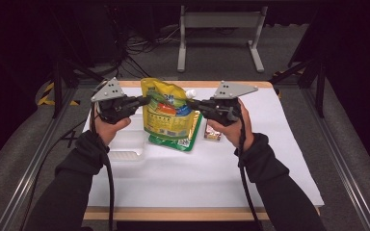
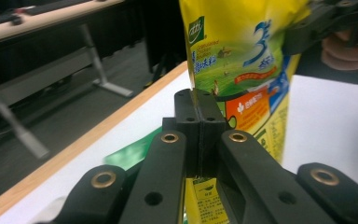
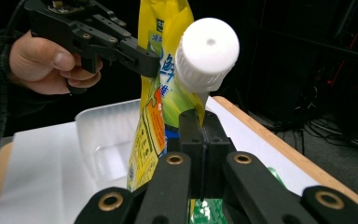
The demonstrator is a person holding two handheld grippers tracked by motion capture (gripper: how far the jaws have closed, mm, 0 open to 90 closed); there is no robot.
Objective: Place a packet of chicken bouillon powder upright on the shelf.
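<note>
The white table (image 1: 270, 159) carries a clear tray (image 1: 125, 147), a green pouch (image 1: 173, 142) and a small packet (image 1: 213, 134). Above them hangs the yellow pouch (image 1: 166, 113), upright w/ its white cap (image 3: 207, 53) at the top right corner. The left gripper (image 1: 144, 100) pinches its left edge & the right gripper (image 1: 192, 103) pinches its right edge under the cap, both jaws pressed together on the film.

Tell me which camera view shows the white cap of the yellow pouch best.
The right gripper view: the white cap is large and sharp there, just above the right gripper that pinches the yellow pouch. In the high view it is a small white spot. The left gripper view gives the pouch's printed face instead.
</note>
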